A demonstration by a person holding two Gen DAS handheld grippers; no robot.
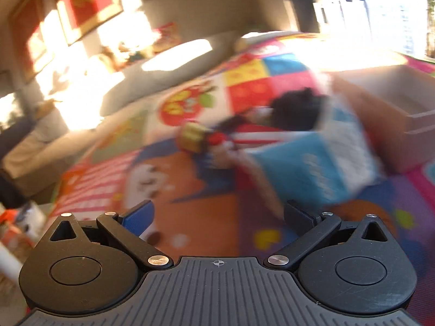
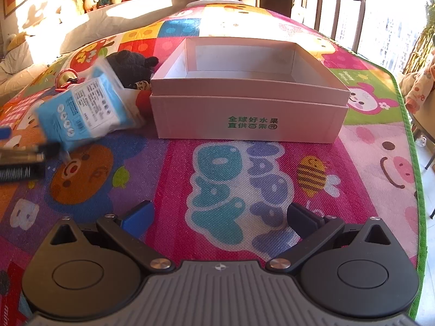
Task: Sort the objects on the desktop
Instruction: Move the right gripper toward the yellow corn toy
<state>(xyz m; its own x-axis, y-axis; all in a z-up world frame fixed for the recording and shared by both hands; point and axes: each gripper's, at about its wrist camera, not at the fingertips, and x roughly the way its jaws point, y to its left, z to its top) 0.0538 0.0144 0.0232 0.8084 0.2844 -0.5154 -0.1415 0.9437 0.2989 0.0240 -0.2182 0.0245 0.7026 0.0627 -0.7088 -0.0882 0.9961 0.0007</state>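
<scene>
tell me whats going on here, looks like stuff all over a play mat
A person is sorting small items on a colourful play mat with two handheld grippers. Both the left gripper and the right gripper are open and hold nothing. The white box looks empty. A blue packet, a black plush toy and a small red and gold toy lie left of it.

Right gripper (image 2: 219, 214): black linkages, silver screws, ribbed grey housing, one blue pad, one black.
</scene>
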